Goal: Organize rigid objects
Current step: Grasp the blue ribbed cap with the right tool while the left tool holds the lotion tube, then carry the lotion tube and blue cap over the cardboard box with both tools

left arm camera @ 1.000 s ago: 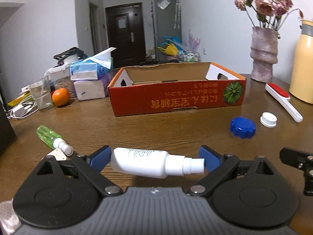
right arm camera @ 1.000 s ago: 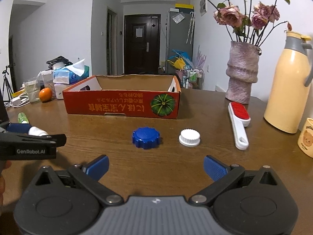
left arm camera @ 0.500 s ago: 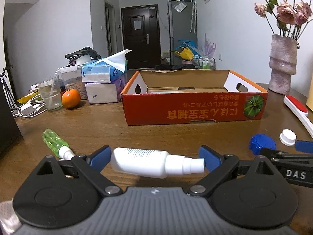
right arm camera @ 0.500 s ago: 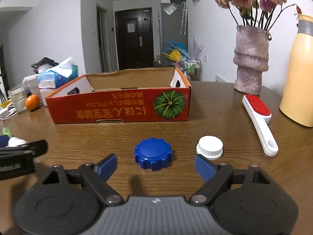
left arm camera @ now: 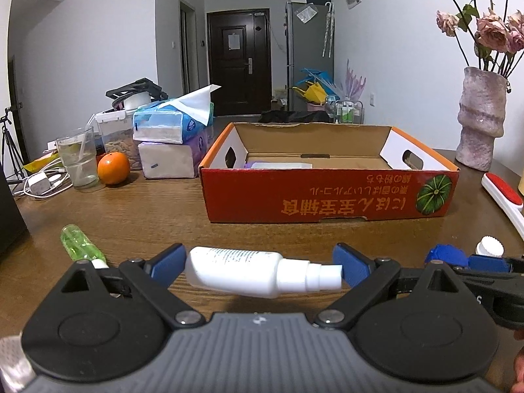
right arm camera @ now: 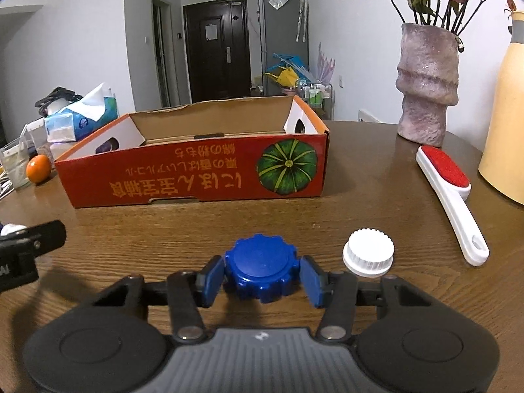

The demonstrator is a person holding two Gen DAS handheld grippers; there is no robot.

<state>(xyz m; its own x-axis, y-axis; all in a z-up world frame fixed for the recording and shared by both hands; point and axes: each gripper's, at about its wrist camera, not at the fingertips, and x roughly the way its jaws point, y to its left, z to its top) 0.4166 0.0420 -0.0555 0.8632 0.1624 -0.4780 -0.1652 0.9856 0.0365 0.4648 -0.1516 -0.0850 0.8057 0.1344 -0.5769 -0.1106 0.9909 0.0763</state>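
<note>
With the left gripper (left arm camera: pixel 258 270) pinching a white bottle (left arm camera: pixel 252 271) end to end above the table and the right gripper (right arm camera: pixel 262 276) pressed on the blue cap (right arm camera: pixel 262 270), each should rise level before crossing the box (right arm camera: pixel 196 177) rim.

The right gripper (right arm camera: pixel 262 276) has its blue pads against both sides of a blue scalloped cap (right arm camera: pixel 262 267) on the wooden table (right arm camera: pixel 376 203). A white ribbed cap (right arm camera: pixel 368 252) sits just beside it to the right. Farther right lies a red-faced lint brush (right arm camera: pixel 450 193). Behind stands an open red cardboard box (right arm camera: pixel 196 177), with a pink vase (right arm camera: pixel 425 82) beyond.
</note>
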